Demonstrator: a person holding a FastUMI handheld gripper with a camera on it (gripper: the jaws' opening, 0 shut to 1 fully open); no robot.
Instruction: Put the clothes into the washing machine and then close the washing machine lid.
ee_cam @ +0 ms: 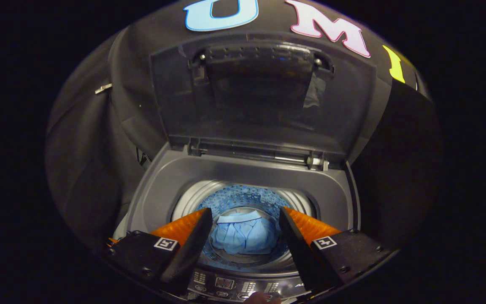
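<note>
A grey top-loading washing machine (163, 181) stands under me with its dark lid (264, 93) raised upright behind the tub. A light blue garment (245, 234) lies crumpled at the bottom of the drum (243, 198), well below my fingers. My gripper (245, 213) hovers above the tub mouth, open, and nothing is held between its fingers. The garment shows through the gap between the two fingers.
The control panel (234, 287) with buttons runs along the machine's near edge, just below the fingers. The lid's hinge bar (260, 154) sits at the back of the tub opening. Black cloth walls surround the machine closely on the left, right and back.
</note>
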